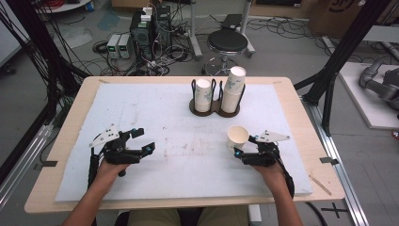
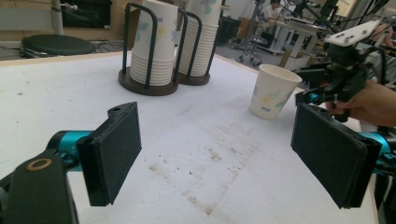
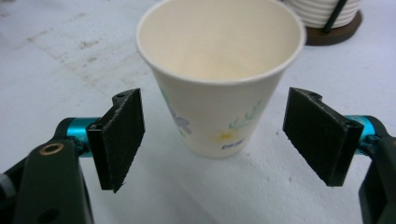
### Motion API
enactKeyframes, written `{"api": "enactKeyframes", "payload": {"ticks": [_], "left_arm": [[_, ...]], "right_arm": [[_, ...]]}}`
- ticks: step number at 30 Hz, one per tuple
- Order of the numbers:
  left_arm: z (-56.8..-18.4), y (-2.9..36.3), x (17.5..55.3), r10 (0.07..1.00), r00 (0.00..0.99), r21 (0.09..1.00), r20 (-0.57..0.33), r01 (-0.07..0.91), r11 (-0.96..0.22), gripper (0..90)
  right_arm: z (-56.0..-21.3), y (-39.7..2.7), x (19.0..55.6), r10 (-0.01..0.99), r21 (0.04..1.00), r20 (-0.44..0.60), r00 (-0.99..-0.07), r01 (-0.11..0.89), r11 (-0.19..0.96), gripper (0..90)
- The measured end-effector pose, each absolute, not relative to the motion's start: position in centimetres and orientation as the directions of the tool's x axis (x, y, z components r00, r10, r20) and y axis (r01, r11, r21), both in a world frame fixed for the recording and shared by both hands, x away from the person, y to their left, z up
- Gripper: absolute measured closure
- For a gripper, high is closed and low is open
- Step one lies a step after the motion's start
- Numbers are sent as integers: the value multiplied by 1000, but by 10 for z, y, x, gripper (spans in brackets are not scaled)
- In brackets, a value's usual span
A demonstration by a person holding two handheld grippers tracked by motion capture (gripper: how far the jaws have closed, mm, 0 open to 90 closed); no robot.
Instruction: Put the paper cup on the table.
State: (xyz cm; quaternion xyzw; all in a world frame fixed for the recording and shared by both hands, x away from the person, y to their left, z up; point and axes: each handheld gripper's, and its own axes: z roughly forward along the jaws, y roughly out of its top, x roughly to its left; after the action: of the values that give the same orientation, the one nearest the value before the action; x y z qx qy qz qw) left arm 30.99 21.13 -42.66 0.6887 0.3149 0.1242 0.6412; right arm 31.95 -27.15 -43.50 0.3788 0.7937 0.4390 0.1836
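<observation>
paper cup (image 1: pixel 237 136) stands upright on the table (image 1: pixel 160 141), before the cup holder (image 1: pixel 215 107).

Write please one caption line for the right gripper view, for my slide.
Open right gripper facing an upright, empty paper cup that stands free on the white mat.

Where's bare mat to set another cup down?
Widest free patch: mid-mat between the left gripper and the loose cup. Also bare: the far-left mat beside the cup holder. Crowded: around the cup, with the open right gripper just behind it.
</observation>
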Motion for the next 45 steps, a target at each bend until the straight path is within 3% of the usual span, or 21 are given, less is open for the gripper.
{"api": "enactKeyframes", "payload": {"ticks": [15,45], "left_arm": [[-422,224,302,619,764,970,-182,242,-13,161],[-419,225,295,620,765,976,-176,220,7,161]], "right_arm": [[-402,-299,270,811,928,19,-585,312,204,216],[-402,-296,270,800,930,21,-600,305,204,216]]}}
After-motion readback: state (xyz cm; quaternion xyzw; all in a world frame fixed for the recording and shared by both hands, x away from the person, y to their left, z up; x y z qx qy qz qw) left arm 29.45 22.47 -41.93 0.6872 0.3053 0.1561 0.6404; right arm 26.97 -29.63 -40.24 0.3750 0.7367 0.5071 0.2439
